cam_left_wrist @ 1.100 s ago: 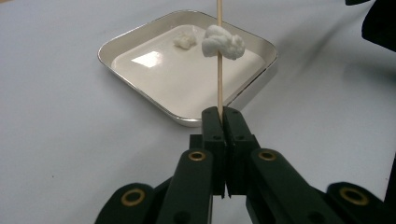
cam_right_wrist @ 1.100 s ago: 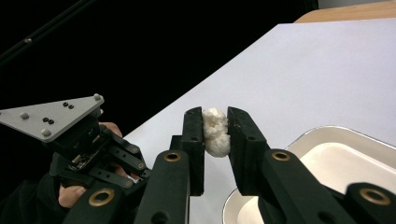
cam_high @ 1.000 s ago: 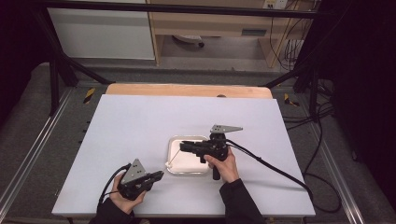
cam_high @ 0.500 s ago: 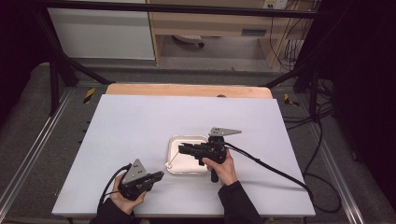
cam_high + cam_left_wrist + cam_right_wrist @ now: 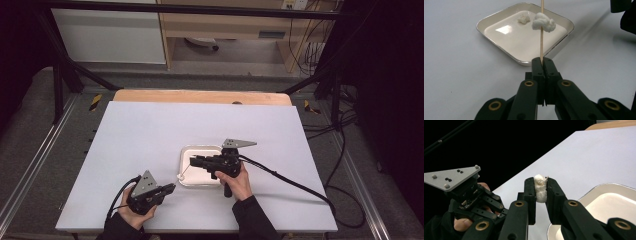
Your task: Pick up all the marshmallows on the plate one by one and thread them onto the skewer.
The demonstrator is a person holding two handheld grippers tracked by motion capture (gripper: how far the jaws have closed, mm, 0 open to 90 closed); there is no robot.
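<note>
My left gripper (image 5: 171, 187) (image 5: 542, 60) is shut on a thin wooden skewer (image 5: 541, 42) that points up over a white square tray (image 5: 200, 148) (image 5: 499, 50). A white fluffy lump (image 5: 544, 22) is threaded on the skewer. A smaller white lump (image 5: 524, 18) lies in the tray. My right gripper (image 5: 192, 161) (image 5: 541, 181) hovers over the tray's left edge, shut on another white lump (image 5: 540, 188). A sliver of wood pokes out at that lump's top. The skewer (image 5: 184, 175) slants from the left gripper up toward the right gripper's tips.
The tray (image 5: 614, 187) sits near the middle of a pale table top (image 5: 200, 120). A wooden strip (image 5: 200, 96) runs along the far edge. The right gripper's cable (image 5: 290, 180) trails off to the right. Metal rails flank the table.
The right gripper has shifted slightly toward the near edge with its lump. The left gripper and skewer have stayed still.
</note>
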